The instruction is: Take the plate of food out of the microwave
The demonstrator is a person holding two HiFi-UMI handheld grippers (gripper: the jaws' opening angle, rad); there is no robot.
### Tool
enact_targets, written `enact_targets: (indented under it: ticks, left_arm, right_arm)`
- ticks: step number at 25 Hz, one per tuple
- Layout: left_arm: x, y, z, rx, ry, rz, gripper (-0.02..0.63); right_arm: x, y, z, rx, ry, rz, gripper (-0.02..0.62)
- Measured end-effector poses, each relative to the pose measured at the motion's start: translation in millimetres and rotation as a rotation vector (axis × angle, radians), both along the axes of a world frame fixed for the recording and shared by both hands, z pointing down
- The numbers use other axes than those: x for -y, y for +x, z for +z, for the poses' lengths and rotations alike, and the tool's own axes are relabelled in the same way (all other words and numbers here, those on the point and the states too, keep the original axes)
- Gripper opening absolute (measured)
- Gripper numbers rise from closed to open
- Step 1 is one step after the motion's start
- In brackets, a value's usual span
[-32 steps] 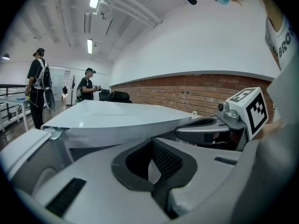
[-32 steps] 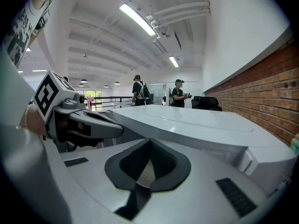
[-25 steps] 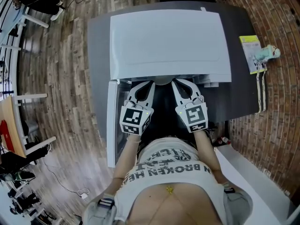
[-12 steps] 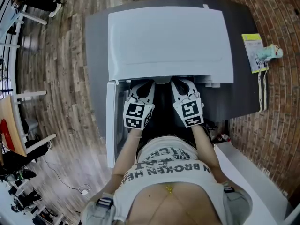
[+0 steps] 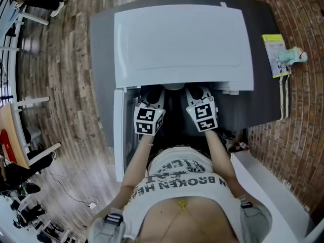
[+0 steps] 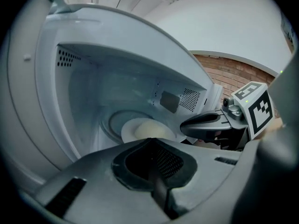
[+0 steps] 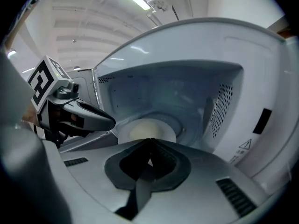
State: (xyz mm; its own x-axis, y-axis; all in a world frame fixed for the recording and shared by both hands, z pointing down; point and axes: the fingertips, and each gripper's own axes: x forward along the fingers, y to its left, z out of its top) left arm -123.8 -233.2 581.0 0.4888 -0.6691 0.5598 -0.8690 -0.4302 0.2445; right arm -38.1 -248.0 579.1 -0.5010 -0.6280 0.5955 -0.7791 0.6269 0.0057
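A white plate [image 6: 147,129] with a pale mound of food sits on the glass turntable [image 6: 114,122] inside the open white microwave [image 5: 182,44]. The right gripper view shows the same plate [image 7: 145,129] just beyond my jaw tips. Both grippers stand side by side at the microwave's mouth, short of the plate. My left gripper [image 6: 150,141] is shut with nothing held, and so is my right gripper [image 7: 149,141]. From the head view only their marker cubes show well; the left gripper [image 5: 153,92] and right gripper [image 5: 196,91] have their tips tucked under the microwave's top edge.
The microwave door [image 5: 119,135] hangs open at the left. The microwave stands on a dark grey table [image 5: 263,95]. A yellow-green packet [image 5: 272,54] and a small pale toy [image 5: 293,55] lie at its right end. A white counter [image 5: 273,186] is at the lower right.
Both grippers have sunk and moved in toward the microwave's opening, their tips now under its top edge. Their jaws stay shut.
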Motion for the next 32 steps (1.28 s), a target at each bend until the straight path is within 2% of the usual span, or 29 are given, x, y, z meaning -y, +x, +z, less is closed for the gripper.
enact_targets:
  ticks: [3, 8, 11, 13, 15, 19, 21, 25, 28, 30, 32]
  left_arm:
    - [4, -7, 9, -0.031, -0.027, -0.059, 0.006]
    - [15, -21, 23, -0.168, -0.093, -0.208, 0.006]
    - [20, -28, 30, -0.201, -0.105, -0.274, 0.013]
    - [23, -31, 32, -0.217, -0.109, -0.301, 0.072]
    - [26, -33, 35, -0.253, -0.119, -0.328, 0.086]
    - [31, -37, 40, -0.3, -0.136, -0.379, 0.118]
    - [33, -37, 42, -0.311, -0.144, -0.388, 0.12]
    - [36, -37, 45, -0.338, -0.144, -0.416, 0.12]
    - [39, -37, 45, -0.404, -0.147, -0.445, 0.12]
    - [42, -40, 45, -0.469, -0.152, -0.482, 0.12]
    - [44, -42, 45, -0.482, -0.141, -0.487, 0.12]
  right_arm:
    - [3, 2, 8, -0.008, -0.012, 0.022, 0.008]
    - [13, 7, 13, 0.013, -0.007, 0.075, 0.009]
    - [17, 10, 18, 0.053, -0.018, 0.112, 0.013]
    - [20, 13, 21, 0.092, -0.038, 0.154, 0.051]
    - [23, 15, 24, 0.098, -0.052, 0.182, 0.1]
    - [26, 13, 28, 0.116, -0.063, 0.234, 0.138]
    - [30, 14, 30, 0.191, -0.1, 0.305, 0.144]
    - [36, 21, 39, 0.404, -0.224, 0.493, 0.149]
    - [38, 29, 49, 0.548, -0.312, 0.613, 0.155]
    - [39, 33, 53, 0.605, -0.344, 0.655, 0.156]
    - [41, 34, 54, 0.624, -0.356, 0.668, 0.156]
